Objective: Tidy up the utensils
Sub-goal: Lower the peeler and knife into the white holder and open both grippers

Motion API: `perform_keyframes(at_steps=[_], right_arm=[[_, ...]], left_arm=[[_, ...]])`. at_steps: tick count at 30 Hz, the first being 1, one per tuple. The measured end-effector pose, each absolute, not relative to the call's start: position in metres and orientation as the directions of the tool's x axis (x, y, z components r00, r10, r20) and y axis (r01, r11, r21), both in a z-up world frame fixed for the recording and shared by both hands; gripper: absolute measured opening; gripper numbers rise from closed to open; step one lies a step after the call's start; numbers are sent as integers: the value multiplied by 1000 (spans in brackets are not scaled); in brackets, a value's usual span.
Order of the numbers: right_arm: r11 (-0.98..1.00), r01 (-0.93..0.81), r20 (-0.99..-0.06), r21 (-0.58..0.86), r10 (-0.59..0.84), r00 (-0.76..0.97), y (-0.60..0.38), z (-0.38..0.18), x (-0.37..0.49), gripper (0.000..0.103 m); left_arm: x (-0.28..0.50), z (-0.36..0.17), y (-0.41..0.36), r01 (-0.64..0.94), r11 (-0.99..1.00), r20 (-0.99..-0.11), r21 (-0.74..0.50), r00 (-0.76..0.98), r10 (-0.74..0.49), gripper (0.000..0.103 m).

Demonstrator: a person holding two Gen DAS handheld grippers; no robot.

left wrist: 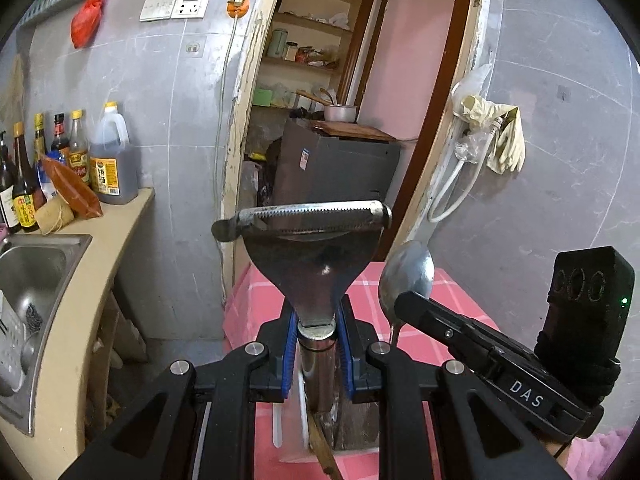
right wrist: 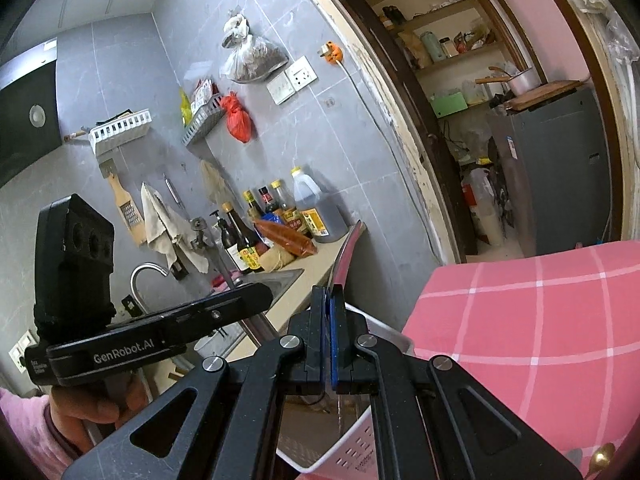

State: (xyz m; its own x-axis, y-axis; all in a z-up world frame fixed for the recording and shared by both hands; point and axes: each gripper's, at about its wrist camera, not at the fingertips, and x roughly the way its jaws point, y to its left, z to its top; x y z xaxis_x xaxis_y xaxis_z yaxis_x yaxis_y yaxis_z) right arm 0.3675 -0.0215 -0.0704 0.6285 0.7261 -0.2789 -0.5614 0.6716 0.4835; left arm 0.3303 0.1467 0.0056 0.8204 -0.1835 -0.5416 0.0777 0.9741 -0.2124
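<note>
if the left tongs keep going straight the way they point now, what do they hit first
Probably nothing close. The left tongs, shut on the peeler, aim above the pink checked cloth toward the doorway, where the dark cabinet looks like the first thing in line, though depth is unclear.

Pink tablecloth (right wrist: 520, 320) with white checks (grid lines), grey wall tiles (left wrist: 160, 120), red bag (left wrist: 89, 16)

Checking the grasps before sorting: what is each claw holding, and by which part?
Left claw grips the peeler by its handle, just below the head. Right claw pinches the spoon by its handle.
</note>
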Motion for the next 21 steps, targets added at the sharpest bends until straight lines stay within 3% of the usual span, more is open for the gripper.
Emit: perform_keyframes(at_steps=[14, 21], right_arm=[[691, -543, -353, 477, 716, 601, -19, -74, 361, 3], [722, -509, -358, 469, 682, 638, -34, -69, 352, 3]], left_arm=[[325, 2, 143, 69, 975, -608, -212, 772, -187, 19], [318, 4, 142, 55, 974, -606, -219, 775, -179, 36]])
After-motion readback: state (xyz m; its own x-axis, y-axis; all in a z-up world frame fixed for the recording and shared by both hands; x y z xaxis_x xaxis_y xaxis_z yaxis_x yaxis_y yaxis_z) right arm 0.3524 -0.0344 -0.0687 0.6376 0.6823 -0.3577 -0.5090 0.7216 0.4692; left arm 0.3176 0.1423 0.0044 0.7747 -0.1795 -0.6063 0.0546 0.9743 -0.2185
